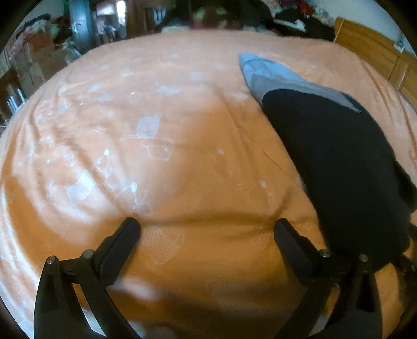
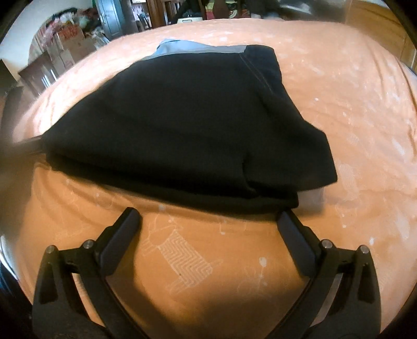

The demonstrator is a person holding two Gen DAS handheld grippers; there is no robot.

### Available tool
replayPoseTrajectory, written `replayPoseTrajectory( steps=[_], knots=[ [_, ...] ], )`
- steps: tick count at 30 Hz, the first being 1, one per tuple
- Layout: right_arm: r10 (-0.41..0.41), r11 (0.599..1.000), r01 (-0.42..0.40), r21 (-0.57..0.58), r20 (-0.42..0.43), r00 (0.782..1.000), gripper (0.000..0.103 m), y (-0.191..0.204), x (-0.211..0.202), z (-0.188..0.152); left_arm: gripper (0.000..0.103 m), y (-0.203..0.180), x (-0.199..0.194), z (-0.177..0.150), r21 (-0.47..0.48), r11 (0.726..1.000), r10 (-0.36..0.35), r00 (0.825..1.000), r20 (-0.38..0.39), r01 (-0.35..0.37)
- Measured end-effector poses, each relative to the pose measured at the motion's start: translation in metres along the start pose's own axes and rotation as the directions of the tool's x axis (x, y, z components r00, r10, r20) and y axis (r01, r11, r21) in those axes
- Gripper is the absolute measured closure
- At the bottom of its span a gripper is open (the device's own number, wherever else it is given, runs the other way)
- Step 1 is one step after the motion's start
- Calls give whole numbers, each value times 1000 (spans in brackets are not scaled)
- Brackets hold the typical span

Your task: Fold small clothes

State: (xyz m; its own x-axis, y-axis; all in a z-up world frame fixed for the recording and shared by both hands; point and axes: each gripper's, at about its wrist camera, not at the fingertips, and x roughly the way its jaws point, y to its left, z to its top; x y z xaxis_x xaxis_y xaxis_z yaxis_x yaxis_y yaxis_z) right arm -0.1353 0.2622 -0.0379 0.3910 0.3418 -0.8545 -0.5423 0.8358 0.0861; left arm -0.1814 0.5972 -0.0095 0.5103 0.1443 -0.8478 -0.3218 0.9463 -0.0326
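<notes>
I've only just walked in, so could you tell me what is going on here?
A person holds two grippers over an orange bedspread, folding small clothes. A black garment with a grey-blue band lies already folded over on the bed. The left gripper and right gripper are both open and empty, the right one just short of the garment's near edge.

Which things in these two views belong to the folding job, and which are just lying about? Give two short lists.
Part of the job:
black and grey garment, lying folded
orange bedspread, the work surface
left claw, open
right claw, open

Just lying about:
cardboard boxes beyond the bed
heap of clothes at the far side
wooden headboard
</notes>
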Motion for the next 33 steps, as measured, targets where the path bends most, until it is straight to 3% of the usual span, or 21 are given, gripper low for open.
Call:
replayPoseTrajectory(
  steps=[3, 7, 16, 33],
  knots=[
    [-51, 999, 51, 3, -14, 999, 0, 7, 0, 4, 0, 1, -1, -1, 1, 1000, -7, 1000, 15, 7],
    [-12, 986, 14, 169, -15, 1000, 0, -1, 7, 7, 0, -1, 0, -1, 11, 1000, 2, 1000, 22, -3],
    [-21, 990, 15, 142, 43, 999, 0, -1, 10, 1, 0, -7, -2, -5, 28, 999, 35, 998, 60, -37],
    [-23, 990, 18, 140, 40, 999, 0, 2, 11, -1, 0, -6, -3, -4, 20, 999, 26, 998, 58, -27]
  ],
)
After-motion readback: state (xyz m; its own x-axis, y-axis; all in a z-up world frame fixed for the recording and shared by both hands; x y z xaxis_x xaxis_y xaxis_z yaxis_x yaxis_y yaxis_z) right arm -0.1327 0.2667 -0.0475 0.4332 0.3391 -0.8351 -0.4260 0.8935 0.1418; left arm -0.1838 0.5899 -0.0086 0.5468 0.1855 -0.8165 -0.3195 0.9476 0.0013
